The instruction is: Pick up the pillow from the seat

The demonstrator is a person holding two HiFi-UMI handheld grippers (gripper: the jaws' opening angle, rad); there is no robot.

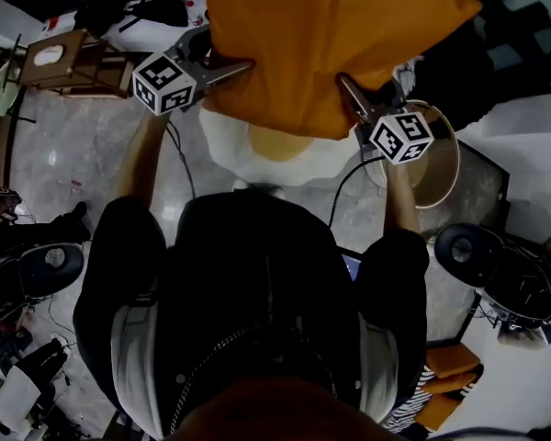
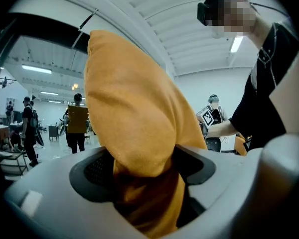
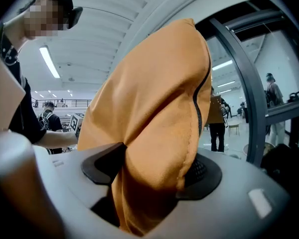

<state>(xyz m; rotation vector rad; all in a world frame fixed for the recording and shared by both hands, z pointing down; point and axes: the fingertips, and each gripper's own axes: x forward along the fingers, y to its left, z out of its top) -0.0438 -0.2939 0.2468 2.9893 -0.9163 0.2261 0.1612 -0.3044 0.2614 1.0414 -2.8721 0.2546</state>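
Head view: one plump orange pillow point(image 1: 331, 44), top cut off by the frame, spanning left gripper point(image 1: 225, 70) to right gripper point(image 1: 351, 97), hiding most of the pale seat point(image 1: 225, 145) below.

Left gripper view: jaws pinching a bunched corner, pads buried in cloth.

Right gripper view: jaws clamped on the zippered edge.
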